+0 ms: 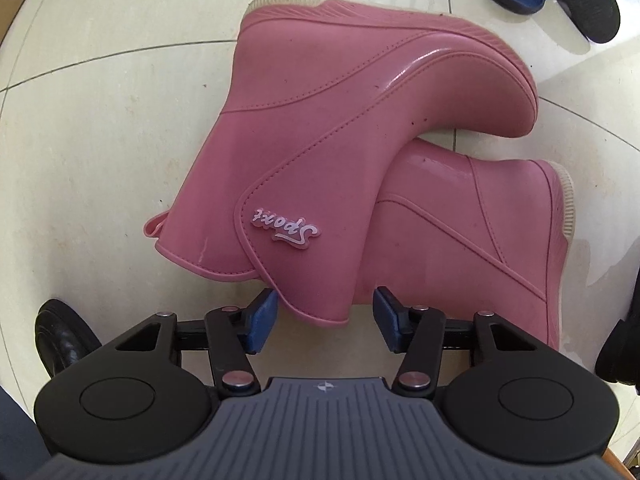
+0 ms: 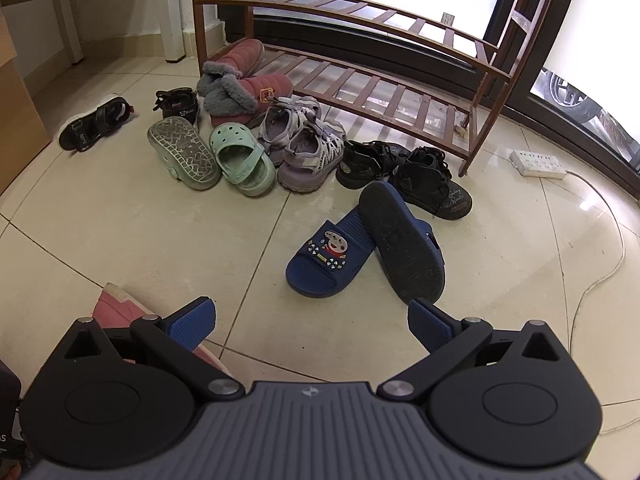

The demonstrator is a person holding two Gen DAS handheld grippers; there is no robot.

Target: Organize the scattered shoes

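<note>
Two pink rubber boots lie on their sides on the tiled floor in the left wrist view. The upper boot (image 1: 320,128), with a "Sport" badge, rests across the lower boot (image 1: 472,232). My left gripper (image 1: 324,316) is open, its blue pads straddling the upper boot's cuff edge. In the right wrist view my right gripper (image 2: 312,326) is open over bare tile, holding nothing. A pair of blue slippers (image 2: 360,252) lies just ahead, one sole-up. Part of a pink boot (image 2: 120,312) shows at its left.
A wooden shoe rack (image 2: 360,80) stands at the back with bare slatted shelves. Before it lie several scattered shoes: green clogs (image 2: 240,160), purple sandals (image 2: 304,144), black shoes (image 2: 408,176), pink furry slippers (image 2: 244,84), black sandals (image 2: 94,122). A power strip (image 2: 538,163) and cord lie right.
</note>
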